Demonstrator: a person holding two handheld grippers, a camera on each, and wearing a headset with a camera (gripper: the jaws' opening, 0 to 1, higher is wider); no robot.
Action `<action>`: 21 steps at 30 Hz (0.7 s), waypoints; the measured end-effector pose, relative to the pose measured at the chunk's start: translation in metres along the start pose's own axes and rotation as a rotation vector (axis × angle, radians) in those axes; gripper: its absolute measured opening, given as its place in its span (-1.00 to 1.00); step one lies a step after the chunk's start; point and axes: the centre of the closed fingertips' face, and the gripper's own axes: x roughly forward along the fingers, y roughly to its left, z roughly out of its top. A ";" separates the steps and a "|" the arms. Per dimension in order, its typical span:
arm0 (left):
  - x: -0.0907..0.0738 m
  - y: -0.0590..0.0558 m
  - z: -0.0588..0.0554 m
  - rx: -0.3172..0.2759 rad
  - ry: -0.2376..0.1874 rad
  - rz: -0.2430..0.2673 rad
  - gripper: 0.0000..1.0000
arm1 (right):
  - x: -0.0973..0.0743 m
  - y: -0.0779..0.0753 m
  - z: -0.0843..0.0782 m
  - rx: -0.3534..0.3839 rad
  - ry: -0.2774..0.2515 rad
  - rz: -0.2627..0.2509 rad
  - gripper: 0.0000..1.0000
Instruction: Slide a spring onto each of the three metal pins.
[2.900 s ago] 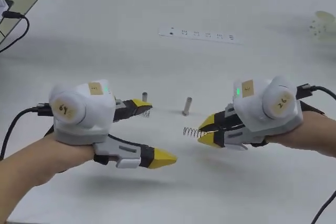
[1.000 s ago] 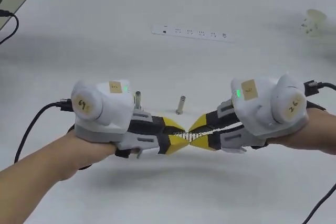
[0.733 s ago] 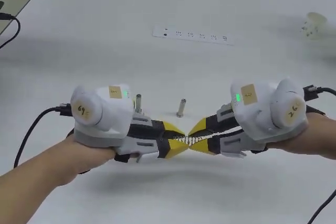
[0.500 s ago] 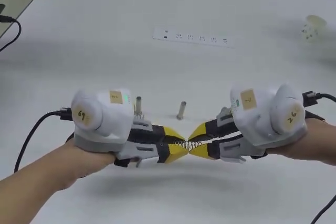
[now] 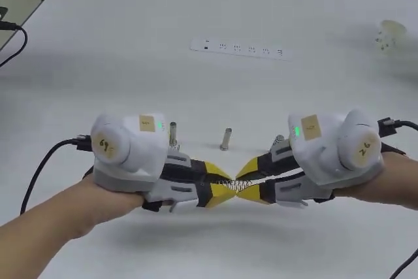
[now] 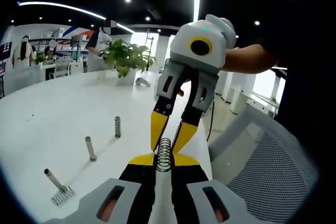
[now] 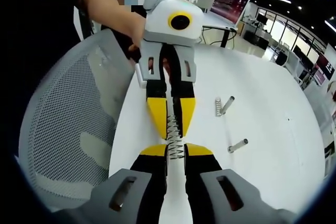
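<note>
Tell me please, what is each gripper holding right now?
Left gripper: shut on one end of the spring.
Right gripper: shut on the other end of the same spring.

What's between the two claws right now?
A spring, bridging the short gap from the left claw to the right claw. Each claw grips one end. This is clearest in the left gripper view.

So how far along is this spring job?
Two look done: the left pin and right pin each carry a spring. In hand: the last spring, pinched between the left gripper and right gripper. Left to do: slide it onto the bare middle pin.
</note>
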 end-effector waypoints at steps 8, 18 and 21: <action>-0.002 0.000 0.000 -0.005 -0.004 -0.001 -0.95 | -0.004 0.000 -0.006 0.017 -0.009 -0.018 -0.83; -0.003 0.000 -0.001 -0.010 -0.006 -0.006 -0.95 | -0.013 -0.003 0.003 0.032 -0.051 -0.025 -0.85; -0.003 0.001 -0.002 -0.012 -0.007 -0.004 -0.95 | -0.016 -0.004 0.008 0.035 -0.070 -0.023 -0.86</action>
